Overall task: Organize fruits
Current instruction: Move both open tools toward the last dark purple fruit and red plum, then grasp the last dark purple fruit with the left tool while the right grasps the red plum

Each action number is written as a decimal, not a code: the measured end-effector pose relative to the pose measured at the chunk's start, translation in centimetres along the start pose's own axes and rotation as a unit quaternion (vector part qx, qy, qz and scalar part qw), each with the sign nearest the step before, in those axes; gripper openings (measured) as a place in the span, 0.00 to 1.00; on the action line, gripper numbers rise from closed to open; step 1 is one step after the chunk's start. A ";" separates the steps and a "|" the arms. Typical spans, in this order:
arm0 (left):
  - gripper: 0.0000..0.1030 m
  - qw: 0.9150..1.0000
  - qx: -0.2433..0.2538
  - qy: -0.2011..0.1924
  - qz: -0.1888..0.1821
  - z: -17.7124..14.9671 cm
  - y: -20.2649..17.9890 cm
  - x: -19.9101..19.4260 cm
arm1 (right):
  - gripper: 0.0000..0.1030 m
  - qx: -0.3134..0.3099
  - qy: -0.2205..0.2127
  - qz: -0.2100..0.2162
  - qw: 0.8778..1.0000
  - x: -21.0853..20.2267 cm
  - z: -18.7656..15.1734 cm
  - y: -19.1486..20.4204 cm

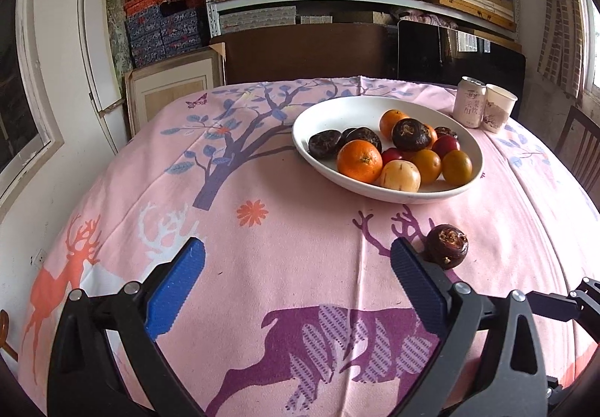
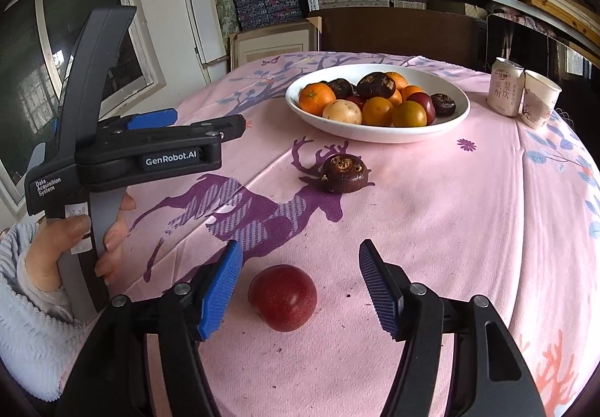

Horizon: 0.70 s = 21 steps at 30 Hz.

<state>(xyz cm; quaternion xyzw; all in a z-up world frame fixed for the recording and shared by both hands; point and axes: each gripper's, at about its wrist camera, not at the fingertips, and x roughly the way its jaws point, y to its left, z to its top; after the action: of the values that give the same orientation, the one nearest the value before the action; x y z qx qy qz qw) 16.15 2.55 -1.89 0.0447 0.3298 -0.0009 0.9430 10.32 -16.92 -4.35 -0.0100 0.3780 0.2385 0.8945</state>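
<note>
A red plum [image 2: 282, 298] sits between my right gripper [image 2: 300, 284]'s spread fingers, awaiting closure and transfer to the bowl [image 2: 375, 132], my left gripper [image 1: 298, 282] open, idle.

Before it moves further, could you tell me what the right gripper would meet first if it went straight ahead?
Most likely the red fruit, lying on the tablecloth between the open right gripper fingers.
</note>
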 end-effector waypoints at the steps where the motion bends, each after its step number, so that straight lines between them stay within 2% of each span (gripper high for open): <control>1: 0.94 1.000 0.001 0.002 0.000 0.0 0.0 0.1 | 0.64 -0.003 0.002 0.003 1.000 -0.1 -0.1 0.2; 6: 0.95 1.000 0.010 0.002 -0.001 -0.2 -0.3 0.1 | 0.64 0.002 0.008 0.009 1.000 -0.3 -0.5 0.1; 15: 0.95 0.999 0.037 -0.002 0.002 -0.4 -1.8 0.0 | 0.63 0.004 0.047 0.005 0.999 1.1 -0.7 0.2; 16: 0.95 0.999 0.040 -0.002 0.004 -0.4 -1.9 0.0 | 0.61 0.005 0.049 0.005 0.999 1.2 -0.7 0.1; 18: 0.95 0.999 0.045 -0.003 0.007 -0.4 -2.1 -0.1 | 0.51 0.009 0.054 0.009 0.998 1.3 -0.8 0.0; 21: 0.95 0.999 0.047 -0.004 0.009 -0.5 -2.2 -0.1 | 0.47 0.008 0.056 0.016 0.998 1.4 -0.8 0.0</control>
<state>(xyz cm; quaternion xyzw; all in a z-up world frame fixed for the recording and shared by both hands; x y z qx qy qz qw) 15.72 0.38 -2.39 0.0922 0.3250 -0.0080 0.9412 10.58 -16.49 -5.88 -0.0098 0.4300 0.2488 0.8678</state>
